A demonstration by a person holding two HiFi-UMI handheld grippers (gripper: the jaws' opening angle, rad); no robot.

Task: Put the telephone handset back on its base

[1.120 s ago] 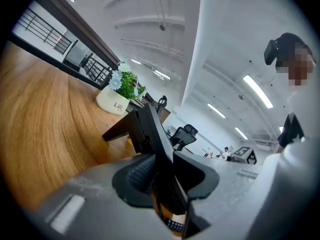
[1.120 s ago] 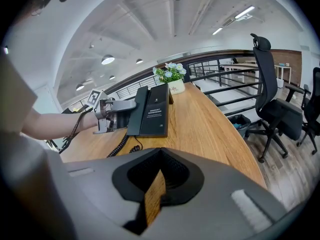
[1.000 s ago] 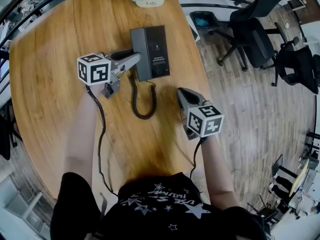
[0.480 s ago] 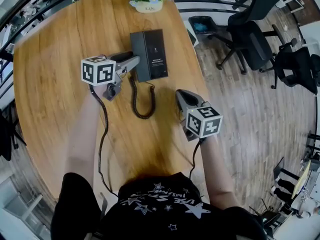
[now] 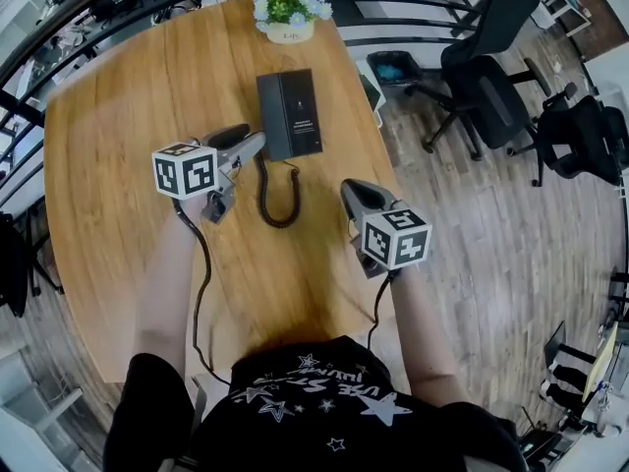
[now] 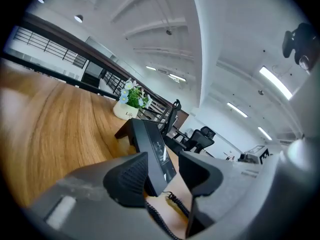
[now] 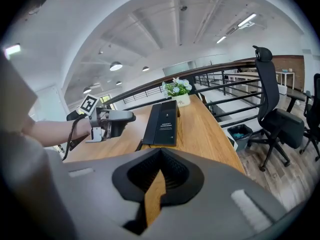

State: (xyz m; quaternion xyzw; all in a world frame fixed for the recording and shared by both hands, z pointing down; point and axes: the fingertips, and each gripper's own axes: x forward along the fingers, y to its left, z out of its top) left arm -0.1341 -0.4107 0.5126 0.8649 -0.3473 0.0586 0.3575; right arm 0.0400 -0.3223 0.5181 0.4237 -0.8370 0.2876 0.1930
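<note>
The black telephone (image 5: 295,116) lies on the wooden table (image 5: 118,146), its handset (image 5: 269,116) resting along the left side of the base. A coiled cord (image 5: 267,193) loops from it toward me. My left gripper (image 5: 254,146) hovers just short of the handset's near end; its jaws are opening and press on nothing. In the left gripper view the telephone (image 6: 155,149) shows ahead through the gap and the cord (image 6: 172,200) runs beneath. My right gripper (image 5: 352,189) is shut and empty, held near the table's right edge; its view shows the telephone (image 7: 162,124) and the left gripper (image 7: 112,121).
A white pot of flowers (image 5: 287,10) stands at the table's far edge behind the telephone. Black office chairs (image 5: 491,77) stand on the wooden floor to the right. Railings run along the far side.
The left gripper's jaws have come off the handset's side and drawn back slightly toward me. The handset stays on the base. The right gripper has hardly moved.
</note>
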